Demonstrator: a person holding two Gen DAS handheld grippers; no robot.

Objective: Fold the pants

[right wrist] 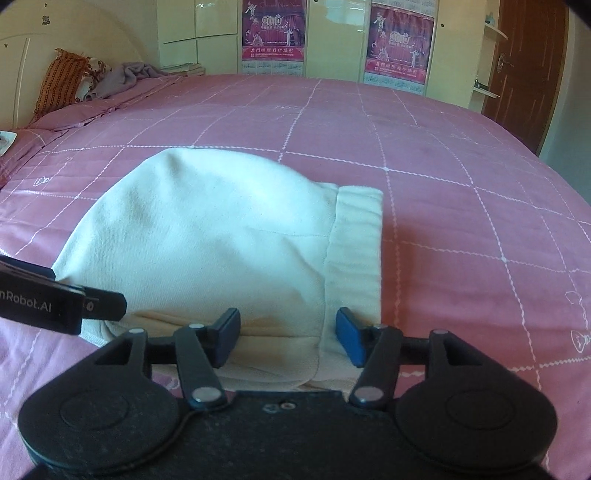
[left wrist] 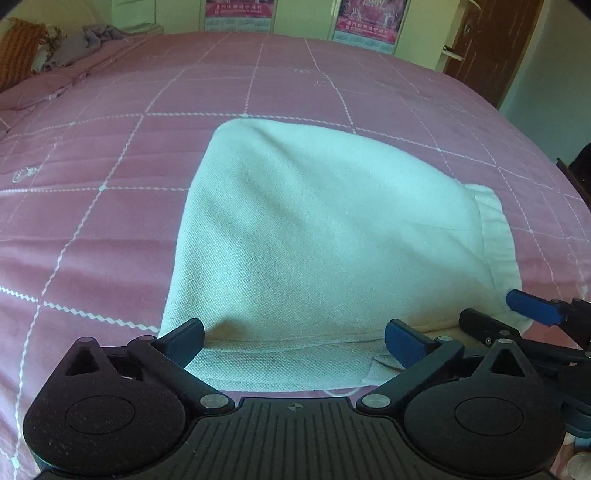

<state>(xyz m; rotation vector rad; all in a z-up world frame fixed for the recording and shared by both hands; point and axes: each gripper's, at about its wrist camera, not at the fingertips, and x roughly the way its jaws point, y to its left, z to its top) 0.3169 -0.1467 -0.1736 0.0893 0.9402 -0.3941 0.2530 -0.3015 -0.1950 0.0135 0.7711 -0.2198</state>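
Note:
The white pants (left wrist: 317,236) lie folded into a compact bundle on the pink checked bedspread (left wrist: 110,221). In the right wrist view the pants (right wrist: 207,243) show their waistband (right wrist: 356,251) at the right side. My left gripper (left wrist: 295,341) is open, its jaws wide apart over the near edge of the bundle. My right gripper (right wrist: 288,338) is open too, straddling the near edge by the waistband. The right gripper's fingers (left wrist: 532,308) show at the right of the left wrist view; the left gripper's finger (right wrist: 99,301) shows at the left of the right wrist view.
Pillows and a grey cloth (right wrist: 122,79) lie at the head of the bed, far left. Cream wardrobes with two red posters (right wrist: 275,33) stand behind the bed. A brown door (right wrist: 524,66) is at the far right.

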